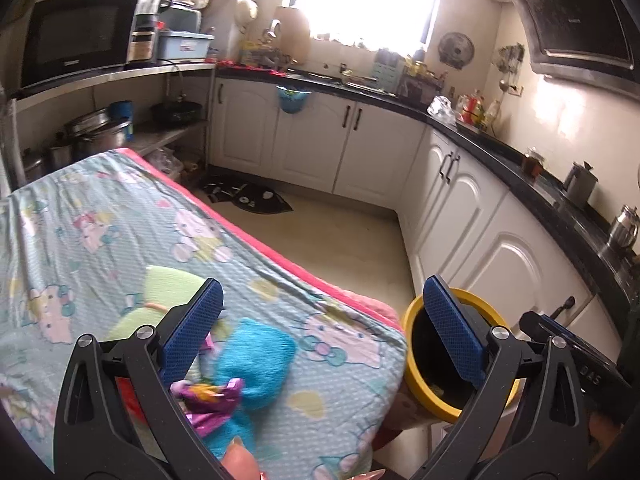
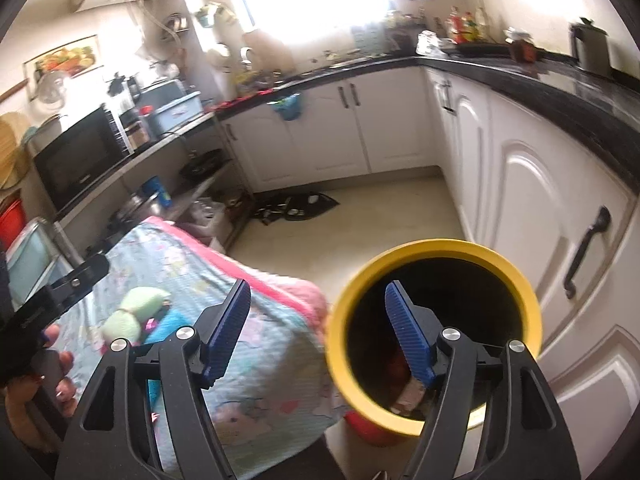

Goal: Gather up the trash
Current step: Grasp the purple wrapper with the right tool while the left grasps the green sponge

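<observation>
A yellow-rimmed bin [image 1: 416,380] with a dark inside stands beside the table's right corner; it also shows in the right wrist view [image 2: 344,360], with some trash at its bottom. On the patterned tablecloth [image 1: 100,232] lie a purple wrapper [image 1: 212,400], a blue cloth [image 1: 256,360] and a green item [image 1: 168,288]. My left gripper [image 1: 320,320] is open above the table corner, the wrapper by its left finger. My right gripper [image 2: 320,328] is open and empty, its right finger over the bin's mouth.
White cabinets [image 1: 500,248] under a black counter [image 1: 540,184] run along the back and right. A microwave [image 1: 76,36] sits on a shelf at left, with pots below. A dark mat [image 1: 248,196] lies on the floor.
</observation>
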### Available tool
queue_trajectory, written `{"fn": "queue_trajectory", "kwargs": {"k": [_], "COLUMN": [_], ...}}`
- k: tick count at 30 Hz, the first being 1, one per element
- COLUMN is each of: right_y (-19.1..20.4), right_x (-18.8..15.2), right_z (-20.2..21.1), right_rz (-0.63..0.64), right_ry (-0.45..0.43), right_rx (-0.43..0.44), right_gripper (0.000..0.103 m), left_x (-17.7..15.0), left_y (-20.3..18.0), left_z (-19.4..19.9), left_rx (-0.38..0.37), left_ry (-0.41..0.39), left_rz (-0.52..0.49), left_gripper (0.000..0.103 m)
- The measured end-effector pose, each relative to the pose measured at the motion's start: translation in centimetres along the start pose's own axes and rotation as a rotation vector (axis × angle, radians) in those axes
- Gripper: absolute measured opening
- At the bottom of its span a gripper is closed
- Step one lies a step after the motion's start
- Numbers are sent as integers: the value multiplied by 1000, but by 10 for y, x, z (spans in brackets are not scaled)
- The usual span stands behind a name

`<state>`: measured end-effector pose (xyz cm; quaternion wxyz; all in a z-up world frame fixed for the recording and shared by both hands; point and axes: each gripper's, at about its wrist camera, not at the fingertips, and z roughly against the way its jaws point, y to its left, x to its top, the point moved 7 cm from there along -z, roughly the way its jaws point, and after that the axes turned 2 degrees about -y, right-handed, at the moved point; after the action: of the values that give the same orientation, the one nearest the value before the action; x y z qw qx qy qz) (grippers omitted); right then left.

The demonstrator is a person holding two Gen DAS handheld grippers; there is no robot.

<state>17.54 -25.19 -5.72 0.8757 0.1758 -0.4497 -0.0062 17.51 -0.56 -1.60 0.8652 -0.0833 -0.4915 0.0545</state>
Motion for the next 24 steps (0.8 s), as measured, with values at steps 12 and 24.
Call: {"fn": "queue_trajectory", "kwargs": {"k": [12,24], "right_y": [75,153], "right_x": [-5,-35], "right_z": [5,-20], "right_rz": [110,198], "right_ry": [15,155], "right_rx": [141,341], "right_gripper": [70,72], "left_x": [7,-4], "left_y": [65,144], "left_z": [28,31], "left_rx": [90,113], "left_ry": [-41,27], "left_rz": [62,235], "left_gripper": [92,92]}}
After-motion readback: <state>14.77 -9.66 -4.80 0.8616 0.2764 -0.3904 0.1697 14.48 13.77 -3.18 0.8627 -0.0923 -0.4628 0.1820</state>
